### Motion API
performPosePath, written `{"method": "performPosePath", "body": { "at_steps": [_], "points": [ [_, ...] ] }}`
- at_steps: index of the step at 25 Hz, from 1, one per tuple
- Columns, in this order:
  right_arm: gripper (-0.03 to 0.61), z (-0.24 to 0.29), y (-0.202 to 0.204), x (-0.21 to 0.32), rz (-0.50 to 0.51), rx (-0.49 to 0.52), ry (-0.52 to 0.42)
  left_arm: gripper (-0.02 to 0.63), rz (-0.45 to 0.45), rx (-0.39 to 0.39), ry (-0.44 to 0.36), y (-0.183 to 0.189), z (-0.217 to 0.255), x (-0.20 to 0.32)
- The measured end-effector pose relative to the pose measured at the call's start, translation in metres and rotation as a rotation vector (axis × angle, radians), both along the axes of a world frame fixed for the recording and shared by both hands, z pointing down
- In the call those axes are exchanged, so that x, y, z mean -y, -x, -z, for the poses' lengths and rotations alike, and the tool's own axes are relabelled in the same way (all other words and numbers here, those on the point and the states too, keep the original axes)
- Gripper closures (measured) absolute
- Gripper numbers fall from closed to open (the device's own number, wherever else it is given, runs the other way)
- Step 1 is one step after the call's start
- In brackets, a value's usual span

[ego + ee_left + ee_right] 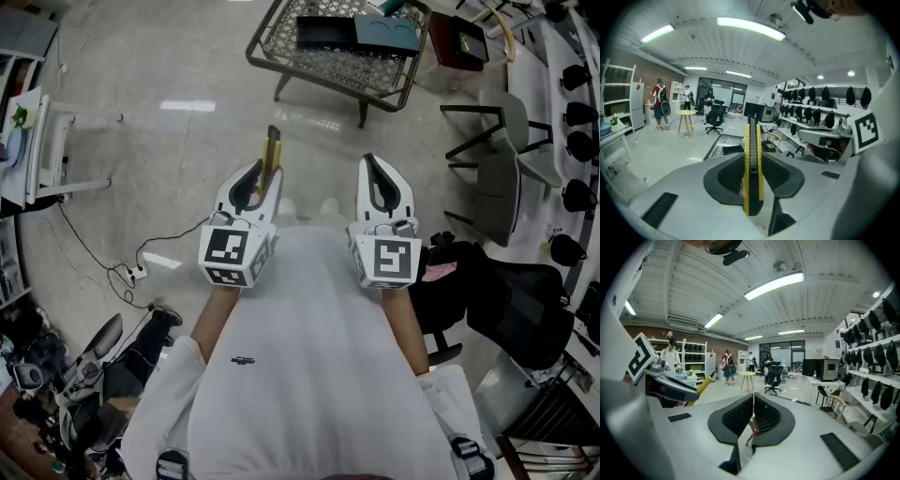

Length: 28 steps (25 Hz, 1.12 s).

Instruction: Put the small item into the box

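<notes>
A yellow and black utility knife stands upright between the pads of my left gripper, which is shut on it at chest height. In the left gripper view the knife fills the gap between the jaws and rises above them. My right gripper is beside it, shut with nothing between its pads. From the right gripper view the knife shows at the left. A black open box and a teal box lie on a wire table ahead.
A grey chair and a black office chair stand to my right. A power strip with cables lies on the floor at the left, near a white rack. People stand far off by a round stool.
</notes>
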State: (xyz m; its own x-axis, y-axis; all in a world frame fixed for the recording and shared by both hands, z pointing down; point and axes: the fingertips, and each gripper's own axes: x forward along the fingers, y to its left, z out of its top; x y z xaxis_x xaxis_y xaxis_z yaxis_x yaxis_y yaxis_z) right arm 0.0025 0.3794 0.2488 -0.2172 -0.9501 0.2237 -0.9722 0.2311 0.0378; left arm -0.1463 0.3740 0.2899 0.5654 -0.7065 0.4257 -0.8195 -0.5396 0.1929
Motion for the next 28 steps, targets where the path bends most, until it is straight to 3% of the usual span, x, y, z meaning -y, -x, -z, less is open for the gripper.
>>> {"method": "performPosePath", "body": {
  "at_steps": [8, 19, 28],
  "points": [
    [0.575, -0.008, -0.044, -0.016, -0.020, 0.050, -0.007, 0.505, -0.007, 0.012, -0.007, -0.045, -0.001, -0.006],
    [0.574, -0.022, -0.062, -0.016, 0.077, 0.118, 0.006, 0.506, 0.068, 0.035, -0.026, -0.077, -0.012, 0.001],
    [0.574, -0.028, -0.086, 0.003, 0.117, 0.109, -0.001, 0.505, 0.109, 0.033, -0.030, -0.098, -0.013, 0.010]
  ]
}}
